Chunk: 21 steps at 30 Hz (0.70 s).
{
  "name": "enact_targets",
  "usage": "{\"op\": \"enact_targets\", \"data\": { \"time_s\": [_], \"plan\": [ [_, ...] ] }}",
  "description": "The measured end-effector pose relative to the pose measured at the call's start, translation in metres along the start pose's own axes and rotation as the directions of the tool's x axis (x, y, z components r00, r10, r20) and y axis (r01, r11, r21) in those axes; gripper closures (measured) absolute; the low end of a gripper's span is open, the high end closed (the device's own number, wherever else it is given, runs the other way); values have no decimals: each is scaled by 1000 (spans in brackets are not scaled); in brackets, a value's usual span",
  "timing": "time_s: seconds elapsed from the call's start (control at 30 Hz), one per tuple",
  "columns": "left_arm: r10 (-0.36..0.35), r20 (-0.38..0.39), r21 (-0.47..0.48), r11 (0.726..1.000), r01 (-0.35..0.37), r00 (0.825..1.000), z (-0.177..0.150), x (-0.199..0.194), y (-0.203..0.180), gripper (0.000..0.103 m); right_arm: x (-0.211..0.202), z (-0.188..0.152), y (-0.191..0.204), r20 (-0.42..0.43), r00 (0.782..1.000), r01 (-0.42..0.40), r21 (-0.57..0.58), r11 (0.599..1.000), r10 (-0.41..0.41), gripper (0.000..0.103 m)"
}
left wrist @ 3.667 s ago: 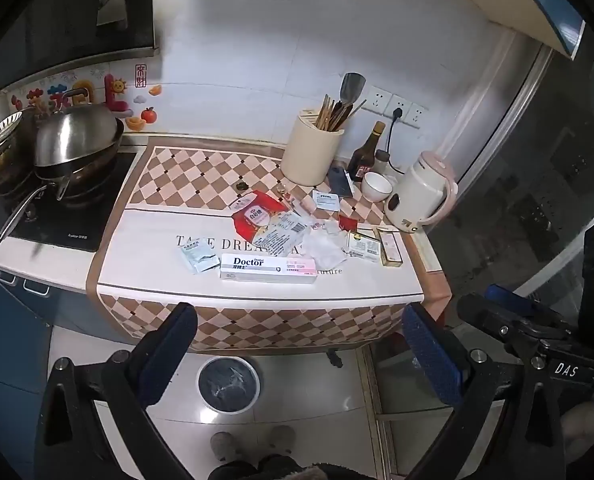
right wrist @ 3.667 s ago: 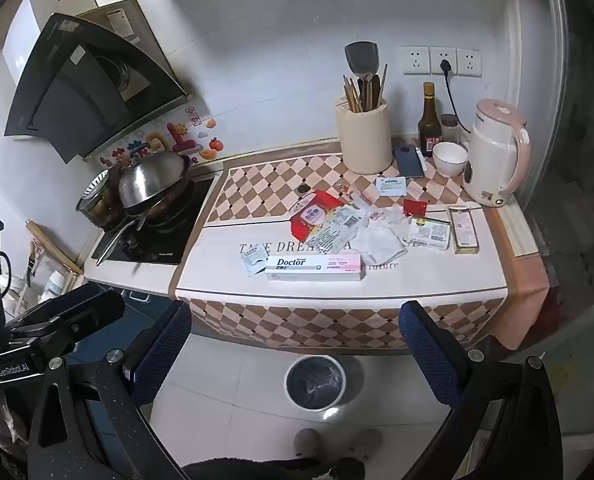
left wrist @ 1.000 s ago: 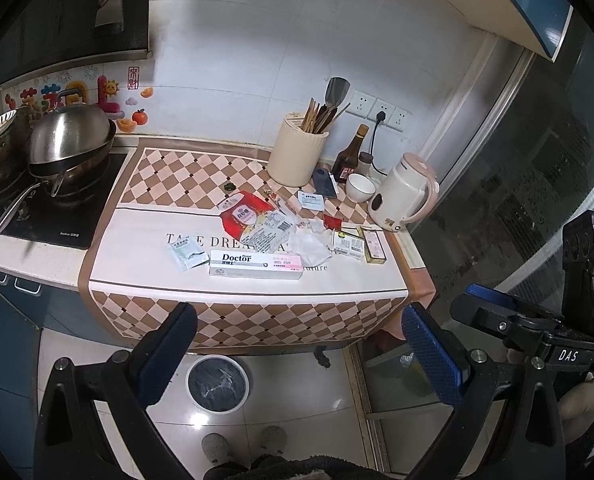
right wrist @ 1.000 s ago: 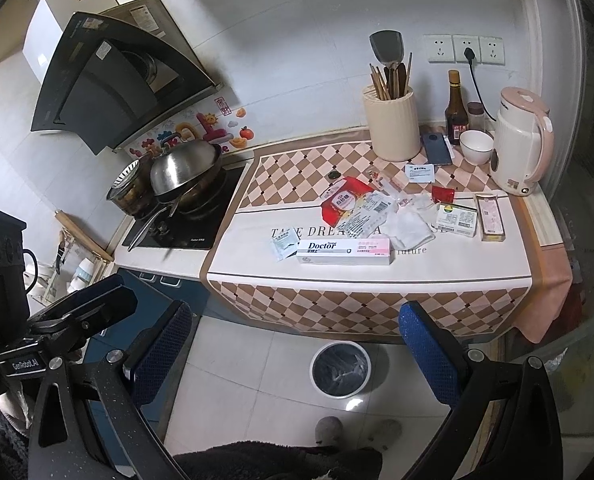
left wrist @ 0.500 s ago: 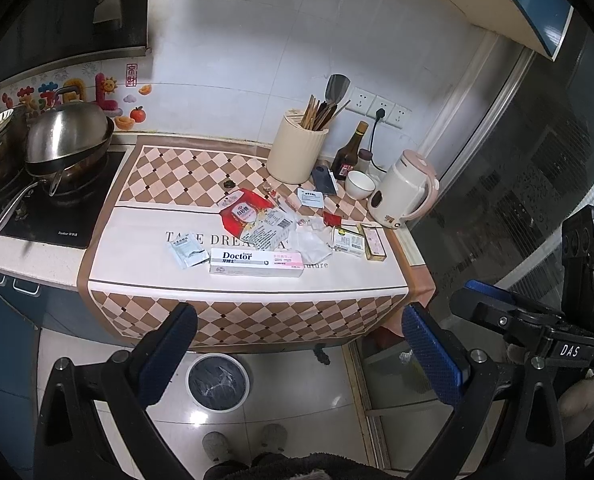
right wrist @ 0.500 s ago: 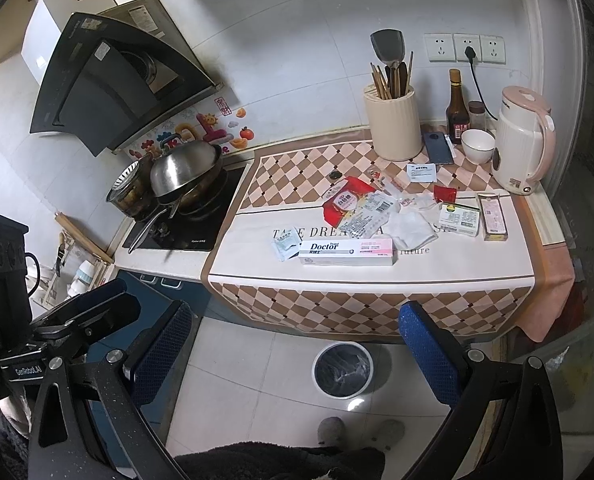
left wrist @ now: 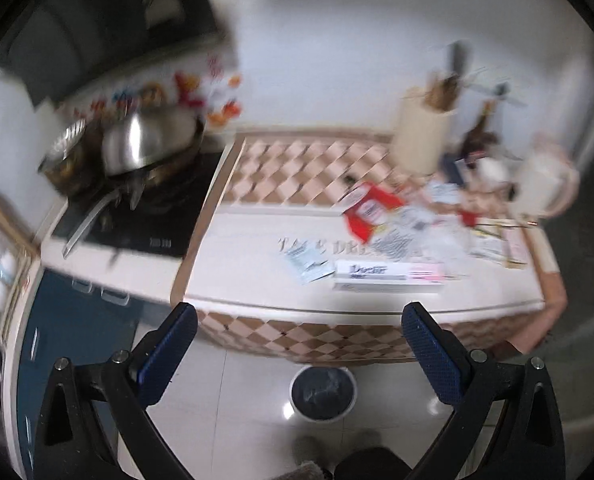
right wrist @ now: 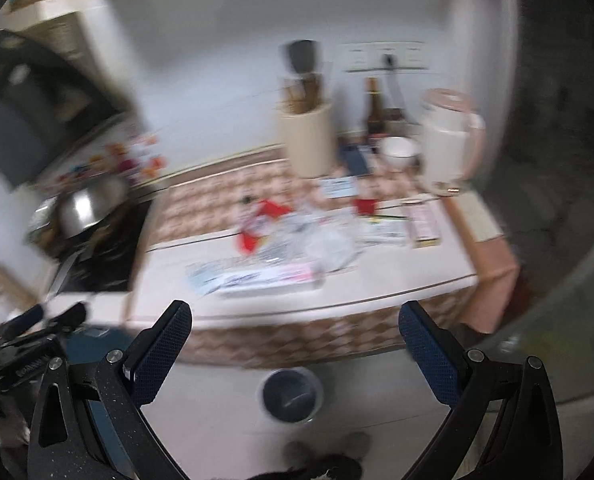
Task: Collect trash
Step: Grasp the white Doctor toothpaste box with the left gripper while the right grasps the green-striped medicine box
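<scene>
Both views are motion-blurred. Trash lies on the checked counter cloth (left wrist: 297,160): a long white Doctor box (left wrist: 389,276) (right wrist: 269,278), a small pale sachet (left wrist: 307,266), a red packet (left wrist: 371,210) (right wrist: 259,220), crumpled clear wrappers (left wrist: 429,232) (right wrist: 325,246) and flat boxes (left wrist: 501,244) (right wrist: 421,224). A round bin (left wrist: 323,394) (right wrist: 293,394) stands on the floor below the counter. My left gripper (left wrist: 299,352) and right gripper (right wrist: 295,350) are both open and empty, well short of the counter.
A wok (left wrist: 149,144) sits on the hob at the left. A utensil pot (left wrist: 421,144) (right wrist: 307,142), a bottle (right wrist: 374,108), a bowl (right wrist: 397,152) and a kettle (left wrist: 545,188) (right wrist: 451,140) stand at the back right. The left gripper shows at the right view's lower left (right wrist: 29,344).
Both cameras have swung and moved closer to the counter, blurring the views. The left view has turned left toward the hob. Both grippers remain open and empty.
</scene>
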State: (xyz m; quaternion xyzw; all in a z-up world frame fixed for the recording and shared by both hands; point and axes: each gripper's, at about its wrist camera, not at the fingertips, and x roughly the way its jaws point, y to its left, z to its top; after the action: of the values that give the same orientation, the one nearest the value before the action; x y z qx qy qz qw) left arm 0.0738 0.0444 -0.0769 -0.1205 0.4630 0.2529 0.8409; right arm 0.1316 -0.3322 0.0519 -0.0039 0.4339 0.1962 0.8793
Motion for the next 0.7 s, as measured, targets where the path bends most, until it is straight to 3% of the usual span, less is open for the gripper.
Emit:
{"op": "enact_targets", "data": {
  "time_s": [0.07, 0.13, 0.23, 0.3, 0.33, 0.4, 0.43, 0.53, 0.6, 0.67, 0.7],
  "plan": [
    [-16, -106, -68, 998, 9, 994, 10, 43, 3, 0, 31, 8, -17, -9, 997, 79, 28, 997, -79, 0],
    [-40, -207, -136, 991, 12, 978, 16, 85, 1, 0, 70, 14, -37, -41, 991, 132, 55, 990, -130, 0],
    [-108, -365, -253, 967, 13, 925, 19, 145, -11, 0, 131, 26, -65, -92, 978, 195, 94, 976, -186, 0],
    [-174, -447, -346, 938, 11, 878, 16, 181, -24, 0, 173, 34, -88, -121, 973, 210, 112, 971, -197, 0],
    [-216, -488, -398, 918, 5, 846, 13, 199, -33, 0, 189, 37, -96, -134, 971, 214, 117, 970, -198, 0],
    [-348, -537, -545, 838, -1, 769, 3, 235, -51, 0, 229, 44, -117, -172, 965, 221, 125, 967, -198, 0],
    [-400, -541, -606, 795, -14, 740, -1, 249, -58, 0, 245, 47, -126, -190, 962, 222, 127, 967, -196, 0],
    [-512, -515, -748, 660, -68, 688, -12, 289, -77, 0, 291, 55, -154, -249, 951, 219, 133, 967, -182, 0],
    [-547, -476, -817, 566, -115, 689, -18, 312, -86, 4, 318, 59, -170, -291, 942, 214, 132, 968, -169, 0],
    [-535, -483, -833, 524, -176, 693, -23, 323, -89, 27, 341, 61, -184, -327, 932, 209, 131, 969, -157, 0],
    [-517, -483, -835, 516, -193, 707, -21, 323, -90, 28, 348, 62, -189, -341, 928, 205, 133, 970, -149, 0]
  ]
}}
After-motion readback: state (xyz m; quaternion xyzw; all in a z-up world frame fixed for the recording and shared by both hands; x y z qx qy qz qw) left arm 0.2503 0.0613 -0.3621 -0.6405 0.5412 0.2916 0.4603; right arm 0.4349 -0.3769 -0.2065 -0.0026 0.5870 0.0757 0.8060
